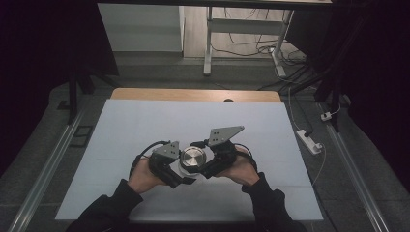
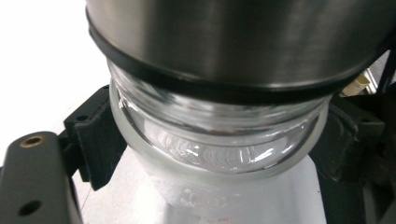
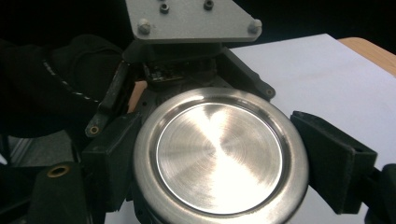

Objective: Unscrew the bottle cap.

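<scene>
Holding the glass jar tight near the front of the white table, the left gripper pinches its neck. The right gripper squeezes the metal lid. The lid sits on the jar, so twisting looks left.

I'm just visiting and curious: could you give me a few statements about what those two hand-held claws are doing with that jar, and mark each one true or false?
1. The left gripper clamps the clear glass jar below its lid. True.
2. The right gripper holds the metal lid from both sides. True.
3. The lid lies apart from the jar on the table. False: it sits on top of the jar.
4. The lid is red plastic. False: it is brushed silver metal.
5. The jar is held over a white sheet covering the table. True.
</scene>
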Motion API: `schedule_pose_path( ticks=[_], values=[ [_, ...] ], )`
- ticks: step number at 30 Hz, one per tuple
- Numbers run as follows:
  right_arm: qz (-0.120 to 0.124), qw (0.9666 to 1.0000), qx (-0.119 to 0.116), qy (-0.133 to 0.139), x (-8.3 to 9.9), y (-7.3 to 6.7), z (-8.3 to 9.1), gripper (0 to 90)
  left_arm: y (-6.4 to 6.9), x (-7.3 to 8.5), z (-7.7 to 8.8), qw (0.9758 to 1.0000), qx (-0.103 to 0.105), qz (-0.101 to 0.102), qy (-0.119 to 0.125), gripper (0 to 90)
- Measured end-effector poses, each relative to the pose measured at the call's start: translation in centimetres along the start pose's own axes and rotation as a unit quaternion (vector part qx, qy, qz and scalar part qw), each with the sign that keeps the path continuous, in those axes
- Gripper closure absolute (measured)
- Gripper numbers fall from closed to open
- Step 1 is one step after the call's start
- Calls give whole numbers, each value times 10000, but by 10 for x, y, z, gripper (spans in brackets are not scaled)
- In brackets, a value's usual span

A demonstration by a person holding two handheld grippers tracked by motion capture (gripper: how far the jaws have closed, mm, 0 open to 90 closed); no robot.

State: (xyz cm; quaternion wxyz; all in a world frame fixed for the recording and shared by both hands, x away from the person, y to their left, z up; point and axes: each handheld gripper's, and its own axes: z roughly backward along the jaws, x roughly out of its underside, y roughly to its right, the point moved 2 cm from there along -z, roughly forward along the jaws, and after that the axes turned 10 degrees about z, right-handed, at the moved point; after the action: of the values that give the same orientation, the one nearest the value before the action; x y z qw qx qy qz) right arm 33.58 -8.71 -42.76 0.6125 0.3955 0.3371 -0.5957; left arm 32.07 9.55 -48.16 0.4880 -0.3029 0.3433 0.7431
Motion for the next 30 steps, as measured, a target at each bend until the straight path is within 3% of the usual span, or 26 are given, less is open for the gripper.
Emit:
schedule_pose_path(
  ticks=[13,30],
  values=[
    [-102,9988,476,42,-5,1,6,193,-9,4,3,9989,-392,239,-33,158],
    [-129,9969,771,-41,-8,-10,11,192,-30,7,14,9936,-905,655,149,157]
  ],
)
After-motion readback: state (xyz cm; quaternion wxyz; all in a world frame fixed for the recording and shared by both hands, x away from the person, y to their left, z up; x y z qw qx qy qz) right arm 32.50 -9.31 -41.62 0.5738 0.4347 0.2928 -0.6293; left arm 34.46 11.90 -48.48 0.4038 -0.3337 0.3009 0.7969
